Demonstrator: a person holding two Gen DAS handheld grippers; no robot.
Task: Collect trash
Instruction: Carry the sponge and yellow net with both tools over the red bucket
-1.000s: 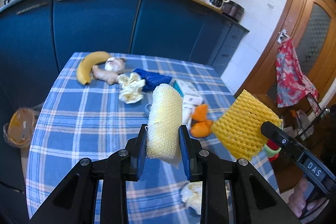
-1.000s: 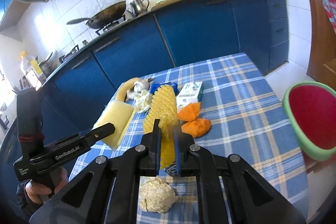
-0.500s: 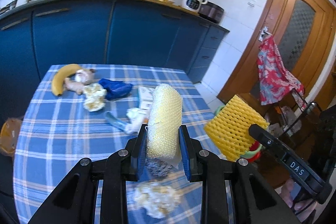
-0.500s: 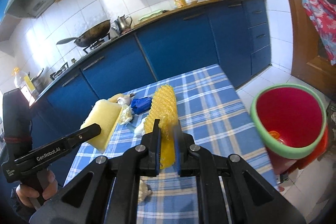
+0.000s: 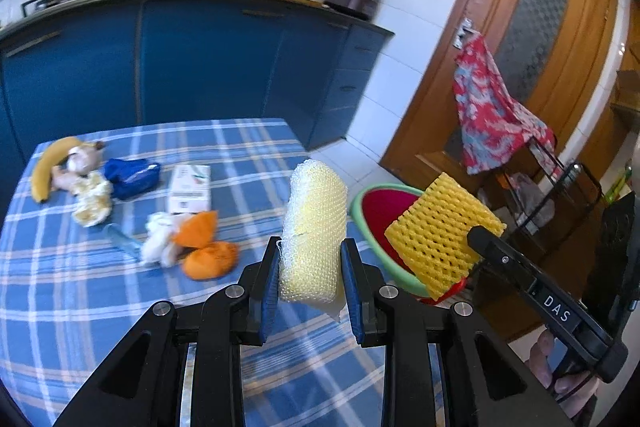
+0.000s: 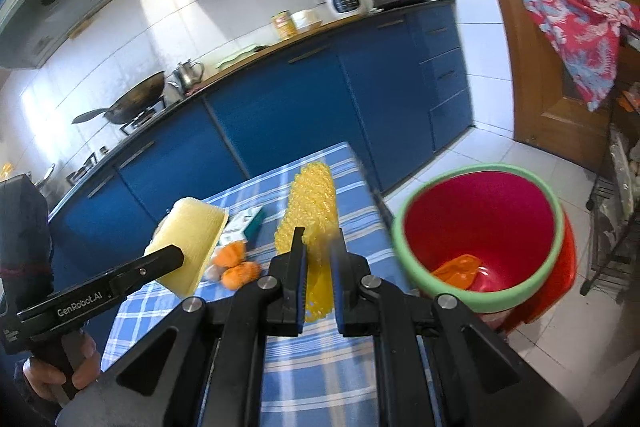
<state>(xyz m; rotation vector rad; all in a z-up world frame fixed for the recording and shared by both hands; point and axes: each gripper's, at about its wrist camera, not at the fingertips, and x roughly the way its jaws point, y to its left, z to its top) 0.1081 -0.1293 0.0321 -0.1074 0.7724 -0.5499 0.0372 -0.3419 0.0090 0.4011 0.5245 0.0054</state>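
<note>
Left tongs (image 5: 310,269) clenched on pale foam net (image 5: 314,227), long axis upright, tilted slightly left, above table (image 5: 80,299) edge. Right tongs (image 6: 319,269), handle marked "DAS", clenched on yellow foam net (image 6: 312,211), long axis pointing forward, beside red bin (image 6: 480,227). Left handle reads "GenRobot.AI".
</note>
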